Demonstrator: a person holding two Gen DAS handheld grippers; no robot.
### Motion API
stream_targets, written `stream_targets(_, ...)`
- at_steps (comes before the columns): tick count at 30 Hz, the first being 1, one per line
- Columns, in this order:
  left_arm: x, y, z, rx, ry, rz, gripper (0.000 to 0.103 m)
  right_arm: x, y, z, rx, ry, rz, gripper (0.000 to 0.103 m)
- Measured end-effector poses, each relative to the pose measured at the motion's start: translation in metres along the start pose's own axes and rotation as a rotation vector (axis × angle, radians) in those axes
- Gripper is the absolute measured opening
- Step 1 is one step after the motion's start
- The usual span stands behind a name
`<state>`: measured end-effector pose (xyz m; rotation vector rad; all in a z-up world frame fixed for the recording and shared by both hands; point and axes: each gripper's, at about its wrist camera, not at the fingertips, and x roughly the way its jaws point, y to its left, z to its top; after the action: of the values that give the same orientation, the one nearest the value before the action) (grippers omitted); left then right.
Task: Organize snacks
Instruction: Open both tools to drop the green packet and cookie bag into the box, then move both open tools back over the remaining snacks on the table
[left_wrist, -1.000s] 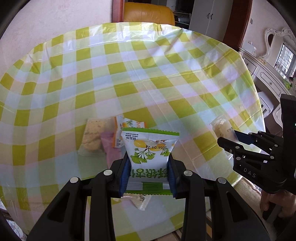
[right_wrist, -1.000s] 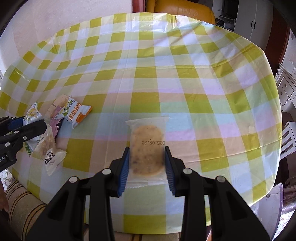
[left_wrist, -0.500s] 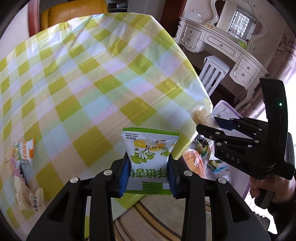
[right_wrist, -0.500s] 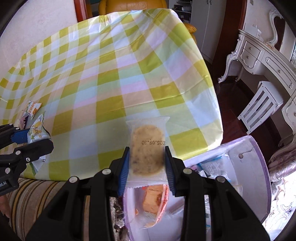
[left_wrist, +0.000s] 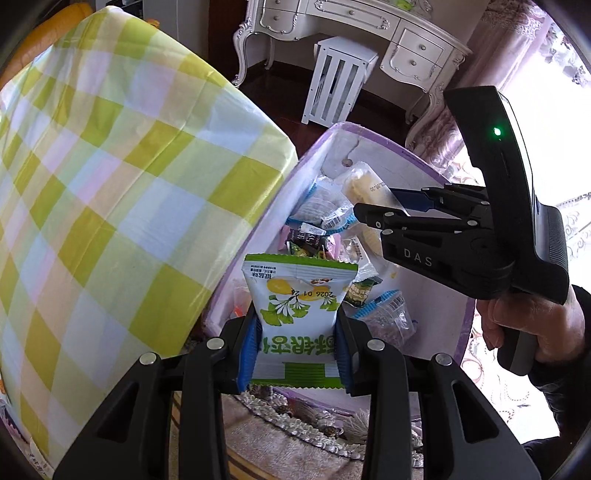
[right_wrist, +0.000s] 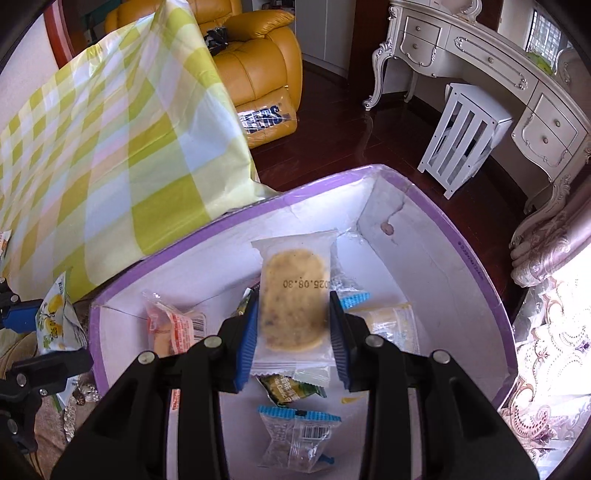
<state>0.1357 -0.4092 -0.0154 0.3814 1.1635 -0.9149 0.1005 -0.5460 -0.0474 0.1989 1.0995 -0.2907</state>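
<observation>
A table draped in a yellow-and-green checked cloth fills the left of both views, and beside its edge, lower down, sits a purple-rimmed box with white walls, already holding a loose heap of wrapped snacks. Over that box, two hand-held claws point steeply downward. The right gripper is clenched on a clear-wrapped biscuit, its blue pads pressing both long edges of the wrapper, with the packet hanging above the box's middle. The left gripper is clamped on a green-and-white snack packet, which hangs at the box's near rim, close to the table's overhanging cloth. The person's hand grips the right tool's handle at the far right of the left view. Both packets appear ready to be dropped in. The main risk lies with the green packet: released this near the rim, it could catch the wall or the cloth and slide to the carpet instead of landing inside. The two tools are also close together, so opening them at once could knock one against the other and flick the light, slippery biscuit wrapper off course.
</observation>
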Motion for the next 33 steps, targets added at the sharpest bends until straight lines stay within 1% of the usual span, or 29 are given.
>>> stream_targets(3, 0.013, -0.016, 0.001, 0.059, 0.059, -0.057, 0.035, 0.004, -0.010, -0.003, 0.020, 0.009, -0.008, 0.036)
stream_targets(7, 0.025, -0.031, -0.001, 0.119, 0.115, -0.079, 0.037, 0.011, -0.017, -0.007, 0.037, 0.028, -0.016, 0.036)
stream_targets(8, 0.026, -0.032, -0.002, 0.124, 0.122, -0.079, 0.040, 0.013, -0.018, -0.007, 0.041, 0.036, -0.023, 0.038)
stream_targets(9, 0.026, -0.032, -0.002, 0.124, 0.121, -0.077, 0.043, 0.015, -0.018, -0.007, 0.045, 0.044, -0.028, 0.046)
stream_targets(11, 0.022, -0.030, -0.001, 0.114, 0.104, -0.077, 0.057, 0.014, -0.018, -0.008, 0.048, 0.039, -0.033, 0.058)
stream_targets(12, 0.019, -0.029, 0.000, 0.106, 0.090, -0.077, 0.059, 0.013, -0.018, -0.007, 0.045, 0.038, -0.035, 0.059)
stream_targets(13, 0.016, -0.027, 0.000, 0.098, 0.078, -0.080, 0.063, 0.013, -0.018, -0.007, 0.043, 0.037, -0.035, 0.060)
stream_targets(14, 0.014, -0.025, 0.000, 0.092, 0.070, -0.083, 0.067, 0.012, -0.017, -0.006, 0.042, 0.037, -0.036, 0.064)
stream_targets(15, 0.011, -0.024, 0.000, 0.088, 0.062, -0.080, 0.068, 0.011, -0.016, -0.005, 0.041, 0.035, -0.037, 0.066)
stream_targets(19, -0.004, -0.013, -0.004, 0.060, 0.020, -0.040, 0.068, 0.004, -0.009, -0.001, 0.031, 0.022, -0.035, 0.066)
stream_targets(21, -0.012, -0.005, -0.007, 0.039, 0.000, -0.019, 0.068, 0.001, -0.005, 0.002, 0.021, 0.014, -0.032, 0.069)
stream_targets(25, -0.029, 0.014, -0.011, -0.006, -0.050, 0.023, 0.068, -0.008, 0.010, 0.009, -0.003, -0.007, -0.018, 0.070)
stream_targets(29, -0.054, 0.040, -0.020, -0.082, -0.123, 0.060, 0.068, -0.018, 0.031, 0.016, -0.043, -0.033, 0.008, 0.074)
stream_targets(33, -0.088, 0.079, -0.040, -0.191, -0.198, 0.135, 0.068, -0.027, 0.058, 0.025, -0.089, -0.052, 0.036, 0.075)
